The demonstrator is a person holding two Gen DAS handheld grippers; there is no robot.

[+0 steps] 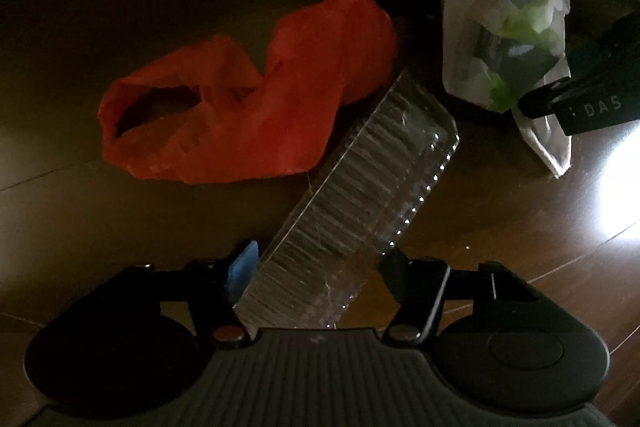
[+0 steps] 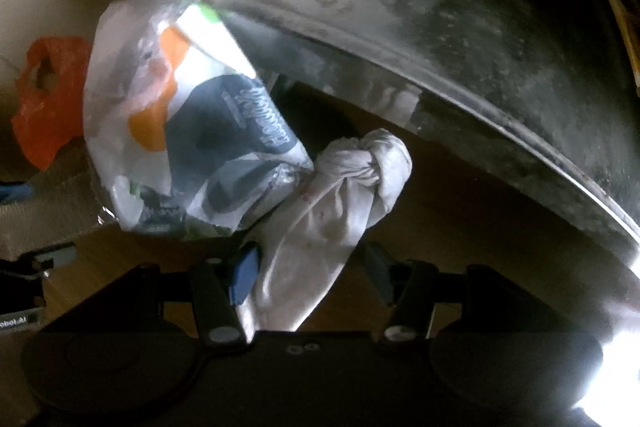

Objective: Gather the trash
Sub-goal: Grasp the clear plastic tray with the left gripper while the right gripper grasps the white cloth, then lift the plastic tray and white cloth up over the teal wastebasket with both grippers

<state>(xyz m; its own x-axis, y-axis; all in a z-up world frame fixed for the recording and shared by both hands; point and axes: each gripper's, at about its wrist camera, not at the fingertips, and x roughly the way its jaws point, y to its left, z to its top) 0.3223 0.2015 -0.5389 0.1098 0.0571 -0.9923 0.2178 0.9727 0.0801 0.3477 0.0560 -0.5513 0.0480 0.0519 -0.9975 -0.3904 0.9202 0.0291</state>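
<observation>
A: What did the left wrist view show?
B: The left gripper (image 1: 316,267) pinched a clear ribbed plastic tray (image 1: 352,203); an orange bag (image 1: 248,99) lay beyond its left finger on the wooden floor (image 1: 520,227).
A: And the right wrist view?
B: The right gripper (image 2: 312,275) held a white knotted bag (image 2: 340,203) between its pads, a printed plastic bag (image 2: 192,131) just left of it.

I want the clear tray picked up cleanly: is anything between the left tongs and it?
Nothing visible. The clear tray already lies between the left tongs; the red bag only touches its far end.
</observation>
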